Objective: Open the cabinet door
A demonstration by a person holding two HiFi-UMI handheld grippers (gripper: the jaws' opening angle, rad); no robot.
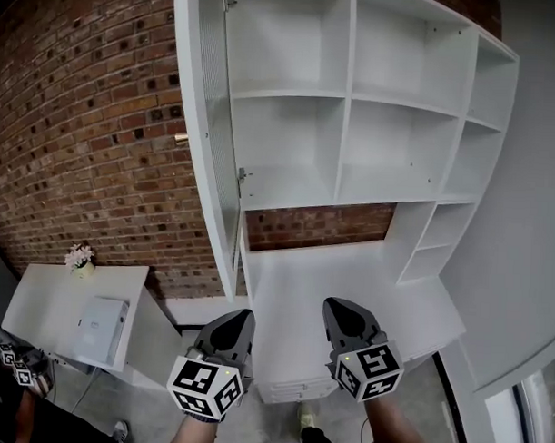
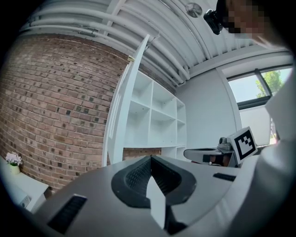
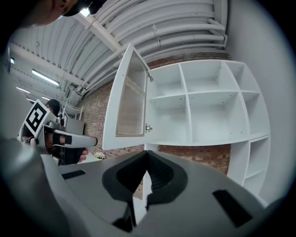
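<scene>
The white cabinet [image 1: 372,128] has bare open shelves. Its door [image 1: 212,141], with a ribbed glass panel, stands swung wide out at the left, and a small gold knob [image 1: 181,138] shows on its outer side. The door [image 3: 127,99] is also in the right gripper view, and edge-on [image 2: 121,111] in the left gripper view. Both grippers are low in the head view, well short of the cabinet. The left gripper [image 1: 242,315] is shut and holds nothing. The right gripper [image 1: 334,305] is shut and holds nothing too. Neither touches the door.
A white desk top [image 1: 348,273] with drawers sits under the shelves, between me and the cabinet. At the left stands a low white table [image 1: 38,299] with a flower pot [image 1: 79,256] and a white box [image 1: 101,326]. Brick wall behind, grey wall at the right.
</scene>
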